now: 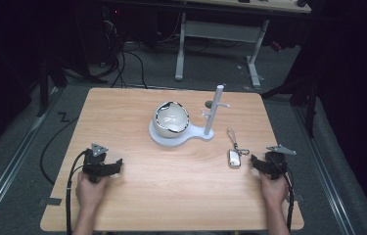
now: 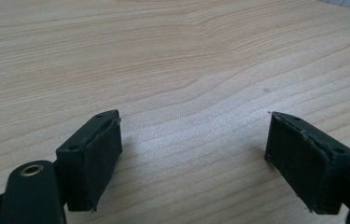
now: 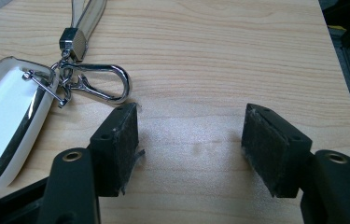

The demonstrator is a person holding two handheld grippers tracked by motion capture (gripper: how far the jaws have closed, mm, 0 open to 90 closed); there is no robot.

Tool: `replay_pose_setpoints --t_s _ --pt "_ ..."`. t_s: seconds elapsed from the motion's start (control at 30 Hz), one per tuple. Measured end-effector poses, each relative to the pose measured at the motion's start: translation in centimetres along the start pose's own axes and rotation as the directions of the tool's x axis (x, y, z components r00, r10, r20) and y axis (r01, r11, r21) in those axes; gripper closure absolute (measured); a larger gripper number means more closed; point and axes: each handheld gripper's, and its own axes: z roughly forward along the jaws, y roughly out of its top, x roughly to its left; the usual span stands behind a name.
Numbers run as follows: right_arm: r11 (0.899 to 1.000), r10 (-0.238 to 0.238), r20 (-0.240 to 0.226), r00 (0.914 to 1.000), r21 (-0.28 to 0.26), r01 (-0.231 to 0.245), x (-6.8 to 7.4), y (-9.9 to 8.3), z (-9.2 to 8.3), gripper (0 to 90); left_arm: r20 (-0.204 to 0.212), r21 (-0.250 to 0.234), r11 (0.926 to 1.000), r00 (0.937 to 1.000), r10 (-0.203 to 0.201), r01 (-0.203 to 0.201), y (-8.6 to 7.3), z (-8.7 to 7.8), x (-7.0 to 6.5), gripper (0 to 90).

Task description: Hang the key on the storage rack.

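**Both grippers parked at the near edge, jaws apart**

While both hands rest on the wooden table (image 1: 171,176) near its front edge, each holds its gripper low over the surface with the jaws spread and nothing between them.

Left gripper (image 1: 117,165) — sits toward the near left corner, jaws pointing to the right along the table. In the left gripper view, the gripper (image 2: 193,158) shows its two black pads wide apart over bare wood grain. The left hand (image 1: 90,191) grips it from behind, and a black cable (image 1: 71,191) trails back off the front edge.

Right gripper (image 1: 254,161) — sits toward the near right corner, jaws pointing left. In the right gripper view, the gripper (image 3: 189,149) has its jaws released, with bare wood in the gap. The right hand (image 1: 274,190) holds it from behind.

A white key fob (image 1: 234,158) with a chrome rim lies flat just beside the right gripper's jaws, on the side toward the table's middle. In the right gripper view the key fob (image 3: 7,126) lies close to the left-hand jaw; whether they touch cannot be told. A silver carabiner clip (image 3: 100,81) and a strap (image 1: 232,134) run from the fob toward the far edge.

Near the table's centre, toward the far edge, a white stand (image 1: 205,133) carries a glossy white bowl (image 1: 171,119) on its round base and an upright post (image 1: 214,110) with short side pegs.
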Motion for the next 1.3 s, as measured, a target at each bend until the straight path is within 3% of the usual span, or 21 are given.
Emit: replay_pose_setpoints --t_s 1.07,1.23,1.3 --pt "1.0 -0.011 -0.015 0.9998 -0.005 0.011 0.19 -0.04 -0.06 42.1 0.001 0.0 1.0 1.0 -0.001 0.001 0.01 -0.01 0.01 18.9" --pt "1.0 -0.028 -0.016 0.9995 -0.01 0.028 0.14 -0.03 -0.14 46.5 0.001 0.0 1.0 1.0 -0.001 0.001 0.01 0.0 0.01 18.9" --pt "1.0 -0.012 -0.025 0.9996 -0.013 0.011 0.39 -0.01 -0.34 49.8 0.0 0.001 1.0 1.0 0.0 0.0 0.01 0.0 0.01 18.9"
